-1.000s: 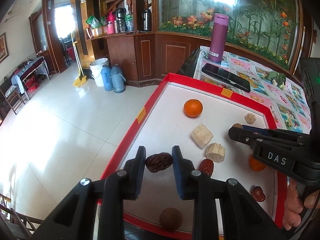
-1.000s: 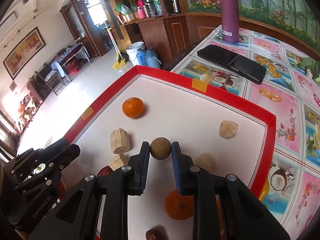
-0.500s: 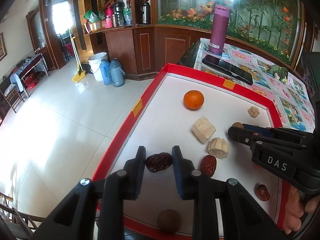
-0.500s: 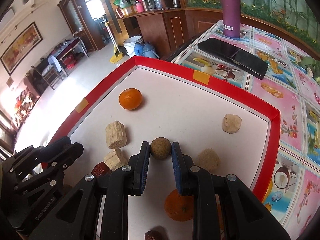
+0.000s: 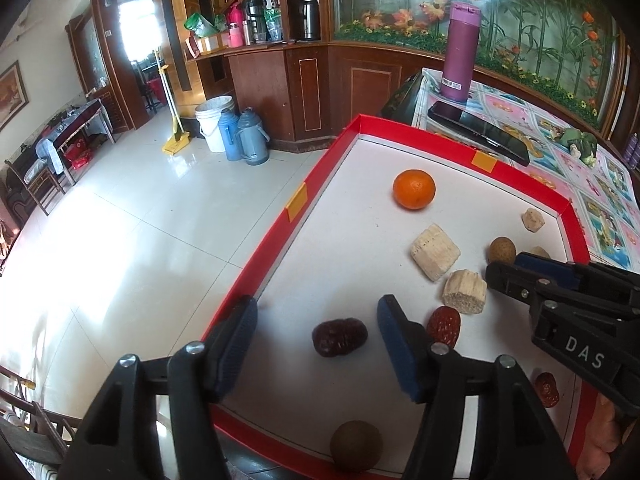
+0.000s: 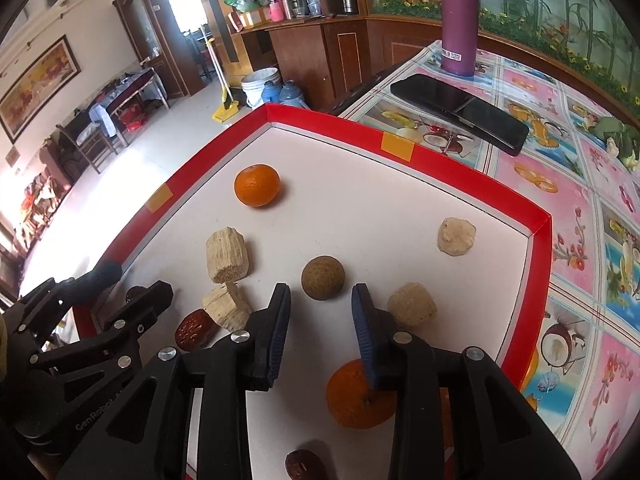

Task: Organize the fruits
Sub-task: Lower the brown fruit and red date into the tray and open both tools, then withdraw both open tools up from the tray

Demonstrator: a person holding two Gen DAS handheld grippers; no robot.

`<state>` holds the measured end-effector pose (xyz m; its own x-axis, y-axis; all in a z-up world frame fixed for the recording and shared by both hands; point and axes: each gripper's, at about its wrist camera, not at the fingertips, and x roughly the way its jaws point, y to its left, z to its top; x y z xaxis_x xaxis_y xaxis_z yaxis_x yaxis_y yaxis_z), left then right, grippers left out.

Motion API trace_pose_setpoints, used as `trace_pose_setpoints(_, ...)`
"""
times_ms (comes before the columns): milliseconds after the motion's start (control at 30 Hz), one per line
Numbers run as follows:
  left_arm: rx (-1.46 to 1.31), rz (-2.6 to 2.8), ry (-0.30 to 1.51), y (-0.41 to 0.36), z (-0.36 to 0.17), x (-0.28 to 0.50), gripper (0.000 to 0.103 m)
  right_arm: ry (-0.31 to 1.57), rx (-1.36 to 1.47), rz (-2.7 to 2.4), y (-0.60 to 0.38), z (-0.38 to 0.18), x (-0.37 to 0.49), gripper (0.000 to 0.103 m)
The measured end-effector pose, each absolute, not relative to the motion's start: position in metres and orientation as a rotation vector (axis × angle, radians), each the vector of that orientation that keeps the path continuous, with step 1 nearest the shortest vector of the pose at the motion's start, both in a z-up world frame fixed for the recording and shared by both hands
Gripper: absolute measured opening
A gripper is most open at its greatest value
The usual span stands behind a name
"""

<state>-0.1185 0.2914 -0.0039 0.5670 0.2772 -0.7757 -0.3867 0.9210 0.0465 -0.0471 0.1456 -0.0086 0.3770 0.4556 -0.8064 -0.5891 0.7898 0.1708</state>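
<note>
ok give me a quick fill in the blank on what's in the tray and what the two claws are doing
1. The left claw stands open around a dark ____ date.
2. The right claw has just opened off a round ____ fruit.
3. The tray has a ____ rim.
4. On the tablecloth beyond the tray stands a ____ flask.

Missing words: red; brown; red; purple

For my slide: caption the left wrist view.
Left gripper, jaws just opened, straddles a dark red date on the red-rimmed tray.
</note>
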Motion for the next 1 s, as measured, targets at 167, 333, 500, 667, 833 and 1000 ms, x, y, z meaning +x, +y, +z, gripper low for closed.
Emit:
trace_pose_setpoints(167,-0.112,0.400,0.877,0.286,-0.002,-0.119,0.075,0.972,-0.132,0.677,0.136,-0.006,-0.050,0.031)
trace_pose_setpoints(333,-0.090,0.416,0.855,0.281,0.004,-0.121,0.082,0.950,-0.113,0.685,0.125,0.000,-0.056,0.031)
trace_pose_setpoints(500,-0.082,0.441,0.834,0.281,0.009,-0.126,0.090,0.915,-0.095,0.689,0.113,0.007,-0.065,0.031)
trace_pose_setpoints(667,-0.079,0.469,0.824,0.283,0.014,-0.132,0.094,0.904,-0.085,0.687,0.102,0.009,-0.069,0.031)
trace_pose_setpoints(833,-0.064,0.476,0.800,0.280,0.022,-0.138,0.097,0.880,-0.094,0.680,0.094,0.012,-0.075,0.031)
trace_pose_setpoints(1000,-0.028,0.475,0.756,0.271,0.033,-0.144,0.101,0.863,-0.095,0.683,0.087,0.015,-0.083,0.033)
